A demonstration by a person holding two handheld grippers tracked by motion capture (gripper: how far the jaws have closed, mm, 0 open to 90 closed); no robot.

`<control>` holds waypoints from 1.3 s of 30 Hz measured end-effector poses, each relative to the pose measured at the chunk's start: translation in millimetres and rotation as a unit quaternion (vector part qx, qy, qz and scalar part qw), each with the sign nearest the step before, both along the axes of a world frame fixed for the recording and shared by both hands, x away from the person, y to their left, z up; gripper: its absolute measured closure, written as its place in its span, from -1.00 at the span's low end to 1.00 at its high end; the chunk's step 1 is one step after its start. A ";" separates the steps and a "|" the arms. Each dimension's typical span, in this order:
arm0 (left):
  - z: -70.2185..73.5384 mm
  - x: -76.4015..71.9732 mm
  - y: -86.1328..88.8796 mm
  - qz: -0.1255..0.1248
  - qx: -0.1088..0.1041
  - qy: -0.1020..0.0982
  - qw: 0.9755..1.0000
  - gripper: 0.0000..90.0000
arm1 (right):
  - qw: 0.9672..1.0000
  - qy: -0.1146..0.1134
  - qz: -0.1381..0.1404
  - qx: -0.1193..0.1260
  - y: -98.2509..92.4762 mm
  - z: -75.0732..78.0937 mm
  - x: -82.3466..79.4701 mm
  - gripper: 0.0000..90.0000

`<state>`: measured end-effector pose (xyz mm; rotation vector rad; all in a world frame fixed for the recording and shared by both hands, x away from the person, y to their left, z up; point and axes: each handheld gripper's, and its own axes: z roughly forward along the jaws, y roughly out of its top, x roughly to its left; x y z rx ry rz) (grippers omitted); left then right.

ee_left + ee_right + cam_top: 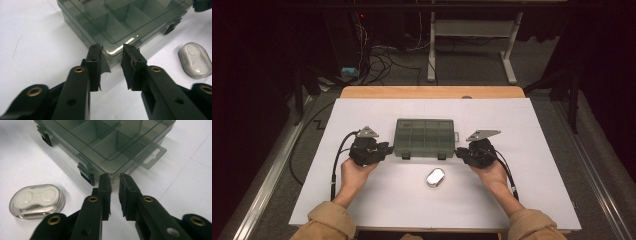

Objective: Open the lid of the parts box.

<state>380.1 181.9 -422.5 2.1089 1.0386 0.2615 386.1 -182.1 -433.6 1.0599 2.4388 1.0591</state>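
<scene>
Grippers flank the smoky compartment box [425, 138]: left gripper [112, 58] at its left corner, right gripper [114, 183] at its right corner, probably bracing to lift it. Both jaws nearly closed, empty. Small clear case [435, 177] sits just in front. Box contents hard to make out.

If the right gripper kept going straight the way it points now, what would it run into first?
Most likely the near corner of the smoky transparent plastic compartment box: the right gripper points straight at it, its nearly closed jaws just short of the box wall. Whether they already touch is unclear.
</scene>
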 end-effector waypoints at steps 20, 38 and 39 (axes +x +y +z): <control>-12.9 16.8 -11.6 -0.016 0.085 0.061 0.994 0.79 | 0.999 0.036 -0.007 -0.035 1.6 -4.3 8.9 1.00; -4.5 12.5 -12.3 -0.014 0.067 0.035 0.997 0.57 | 1.000 0.009 0.005 -0.011 2.6 5.7 6.0 0.98; -4.0 12.6 -12.9 -0.012 0.067 0.031 0.997 0.55 | 1.000 0.007 0.004 -0.007 2.3 7.6 5.8 0.98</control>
